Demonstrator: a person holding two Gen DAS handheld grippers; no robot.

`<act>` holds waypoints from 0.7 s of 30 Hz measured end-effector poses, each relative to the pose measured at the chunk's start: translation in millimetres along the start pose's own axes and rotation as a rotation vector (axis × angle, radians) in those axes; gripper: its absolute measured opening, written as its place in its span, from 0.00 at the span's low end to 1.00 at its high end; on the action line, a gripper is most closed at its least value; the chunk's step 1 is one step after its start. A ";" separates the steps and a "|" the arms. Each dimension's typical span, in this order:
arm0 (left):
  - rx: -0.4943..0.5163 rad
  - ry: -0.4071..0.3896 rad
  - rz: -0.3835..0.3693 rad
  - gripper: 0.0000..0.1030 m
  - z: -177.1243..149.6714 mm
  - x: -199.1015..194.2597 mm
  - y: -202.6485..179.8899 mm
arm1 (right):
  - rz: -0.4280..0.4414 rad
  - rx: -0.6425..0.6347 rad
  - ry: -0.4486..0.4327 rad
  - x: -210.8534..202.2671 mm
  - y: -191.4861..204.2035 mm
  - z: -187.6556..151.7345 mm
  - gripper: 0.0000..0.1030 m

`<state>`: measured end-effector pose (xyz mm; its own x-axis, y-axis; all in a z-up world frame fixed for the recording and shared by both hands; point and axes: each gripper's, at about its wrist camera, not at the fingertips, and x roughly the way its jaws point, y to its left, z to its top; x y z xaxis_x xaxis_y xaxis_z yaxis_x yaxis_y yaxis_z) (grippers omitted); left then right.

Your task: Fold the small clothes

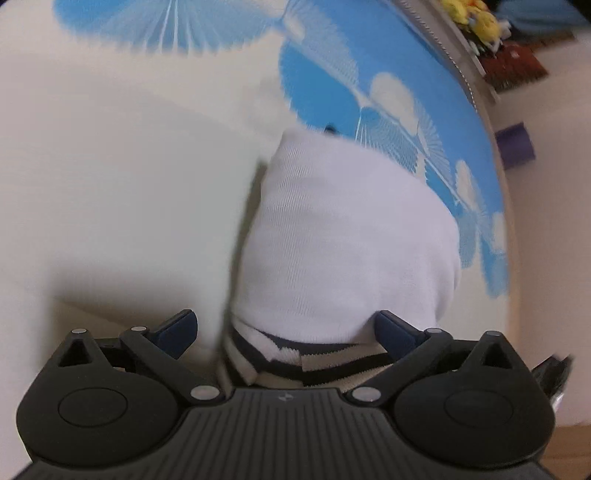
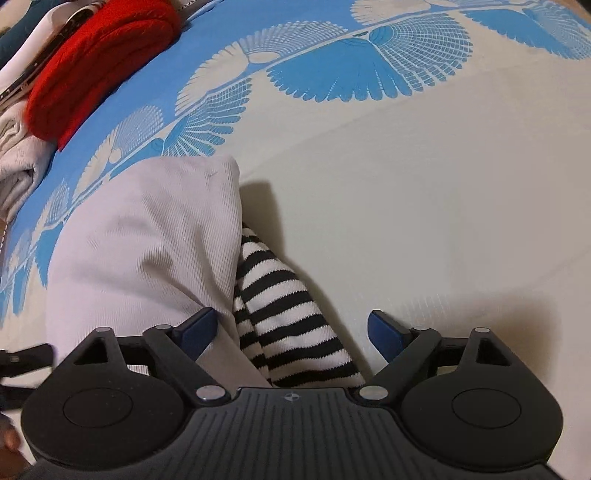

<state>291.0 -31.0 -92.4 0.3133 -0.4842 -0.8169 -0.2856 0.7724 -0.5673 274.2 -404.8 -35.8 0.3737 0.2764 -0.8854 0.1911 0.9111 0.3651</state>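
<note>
Where the white garment (image 2: 147, 243) lies on the sheet (image 2: 424, 184), a black-and-white striped part (image 2: 288, 314) pokes out from under its edge and runs back toward the right gripper (image 2: 291, 332). That gripper's jaws are spread wide, one blue pad (image 2: 197, 328) over the white cloth and the other above bare sheet, with the stripes lying loose between them and nothing pinched. In the left wrist view the same garment (image 1: 340, 229) rises as a white mound right in front of the left gripper (image 1: 284, 332), its striped band (image 1: 317, 358) lying close against the gripper body. These jaws are also spread apart, one pad (image 1: 391, 332) tucked against the cloth's side and the other beside it over the sheet; the cloth is not clamped.

The sheet (image 1: 110, 184) is cream with a blue fan-and-cloud print along one side. Beyond the garment in the right view, a red knit (image 2: 99, 62) sits at the sheet's far corner, touching a pale folded cloth (image 2: 18, 158). At the far edge of the left view a yellow toy (image 1: 476, 18) shows, blurred.
</note>
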 end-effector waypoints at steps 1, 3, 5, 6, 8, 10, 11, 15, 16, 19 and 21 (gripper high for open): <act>-0.014 0.017 0.001 1.00 2.2 6.0 1.7 | 0.001 -0.003 -0.002 0.8 0.0 -0.3 0.81; -0.039 0.038 -0.017 1.00 6.2 14.0 4.5 | -0.006 -0.014 -0.013 0.8 1.1 -2.5 0.69; -0.056 0.046 -0.042 0.98 9.0 18.3 3.8 | -0.014 -0.022 -0.021 0.1 2.3 -6.0 0.41; -0.058 0.042 -0.055 0.95 10.1 19.8 2.3 | -0.009 -0.021 -0.019 1.5 3.5 -5.2 0.31; -0.047 0.032 -0.052 0.92 9.8 21.9 -0.7 | 0.021 0.000 0.008 5.4 1.1 -4.8 0.04; -0.024 0.020 -0.035 0.79 7.1 19.9 -6.4 | 0.022 0.006 0.010 5.3 1.8 -6.3 0.02; -0.023 0.013 -0.036 0.74 7.1 16.7 -7.4 | 0.019 0.001 0.009 5.4 3.8 -6.6 0.02; 0.009 -0.030 -0.057 0.52 4.2 -2.0 -14.6 | 0.016 -0.038 0.013 7.1 18.5 -10.0 0.02; 0.030 -0.047 -0.055 0.51 3.4 -9.4 -17.5 | 0.016 -0.045 0.015 7.8 22.4 -10.7 0.02; 0.099 -0.105 -0.034 0.50 4.0 -31.6 -25.7 | 0.010 -0.055 0.020 12.7 36.0 -11.4 0.02; 0.136 -0.151 -0.011 0.50 7.4 -49.0 -27.2 | 0.026 -0.054 0.019 16.6 47.6 -10.7 0.02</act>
<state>290.1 -25.2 -36.2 0.4512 -0.4335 -0.7801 -0.1597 0.8208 -0.5484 279.8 -353.5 -36.2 0.3609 0.3052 -0.8813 0.1320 0.9187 0.3722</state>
